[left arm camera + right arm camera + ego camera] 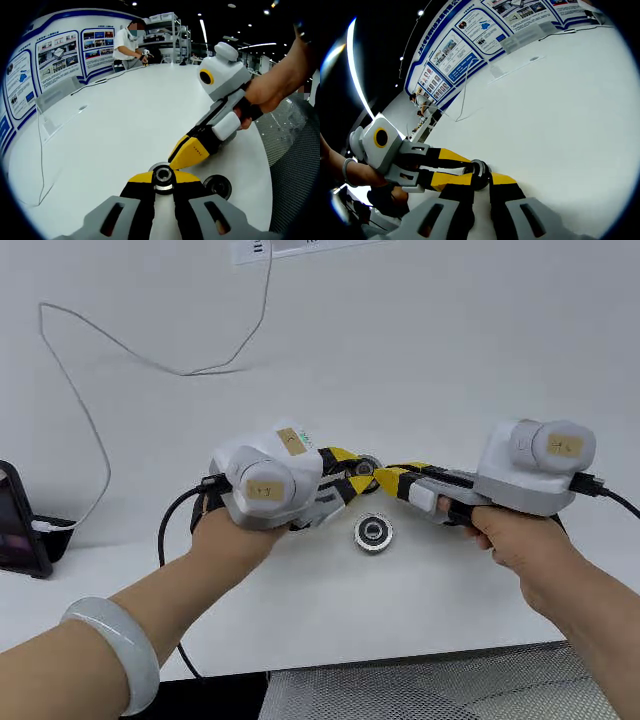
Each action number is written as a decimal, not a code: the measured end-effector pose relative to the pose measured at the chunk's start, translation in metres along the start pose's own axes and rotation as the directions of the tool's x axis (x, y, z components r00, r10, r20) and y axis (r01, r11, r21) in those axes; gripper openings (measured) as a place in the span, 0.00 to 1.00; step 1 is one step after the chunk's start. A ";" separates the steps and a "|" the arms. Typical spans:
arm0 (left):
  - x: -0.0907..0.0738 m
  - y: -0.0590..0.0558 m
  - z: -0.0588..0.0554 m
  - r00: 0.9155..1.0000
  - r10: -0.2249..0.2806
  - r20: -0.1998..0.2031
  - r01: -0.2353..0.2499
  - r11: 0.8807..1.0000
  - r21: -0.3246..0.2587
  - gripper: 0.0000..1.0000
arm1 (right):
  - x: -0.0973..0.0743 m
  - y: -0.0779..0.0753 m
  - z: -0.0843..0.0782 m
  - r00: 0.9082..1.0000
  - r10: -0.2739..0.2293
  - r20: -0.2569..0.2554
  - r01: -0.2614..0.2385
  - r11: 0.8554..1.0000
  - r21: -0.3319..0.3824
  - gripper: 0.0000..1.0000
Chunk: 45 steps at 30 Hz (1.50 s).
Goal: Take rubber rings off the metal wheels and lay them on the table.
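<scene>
Nearest, a pale bangle circles the left wrist. On the white table, just below the tools, a second wheel lies flat, its silver hub set inside a black rubber ring. Just beyond it the left gripper is clamped across a wheel of shiny metal with a dark band round it. The right gripper meets it head-on, its jaws nearly together, pinching that wheel's black edge. Farther back a white cable trails to a dark phone.
</scene>
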State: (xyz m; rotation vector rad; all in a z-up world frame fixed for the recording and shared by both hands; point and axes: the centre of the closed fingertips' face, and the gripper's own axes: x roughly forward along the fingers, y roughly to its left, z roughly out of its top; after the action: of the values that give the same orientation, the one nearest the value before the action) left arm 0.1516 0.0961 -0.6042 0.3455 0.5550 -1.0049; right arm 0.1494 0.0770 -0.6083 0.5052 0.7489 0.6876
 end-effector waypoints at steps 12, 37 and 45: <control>0.000 0.000 0.000 1.000 0.001 0.003 -0.001 1.000 -0.006 0.14 | 0.001 0.000 -0.002 1.000 0.020 0.010 -0.021 0.996 0.090 0.12; 0.000 0.000 0.001 1.000 0.006 0.000 -0.006 1.000 -0.016 0.14 | -0.001 0.001 -0.002 0.999 0.046 0.026 -0.050 0.979 0.199 0.10; 0.000 -0.002 0.001 1.000 0.002 0.001 -0.002 1.000 -0.013 0.14 | -0.003 0.000 -0.002 0.999 0.045 0.021 -0.048 0.981 0.190 0.09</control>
State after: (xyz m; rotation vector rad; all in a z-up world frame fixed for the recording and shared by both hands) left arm 0.1503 0.0945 -0.6038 0.3346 0.5600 -0.9988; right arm 0.1464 0.0754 -0.6082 0.7044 0.7935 0.6579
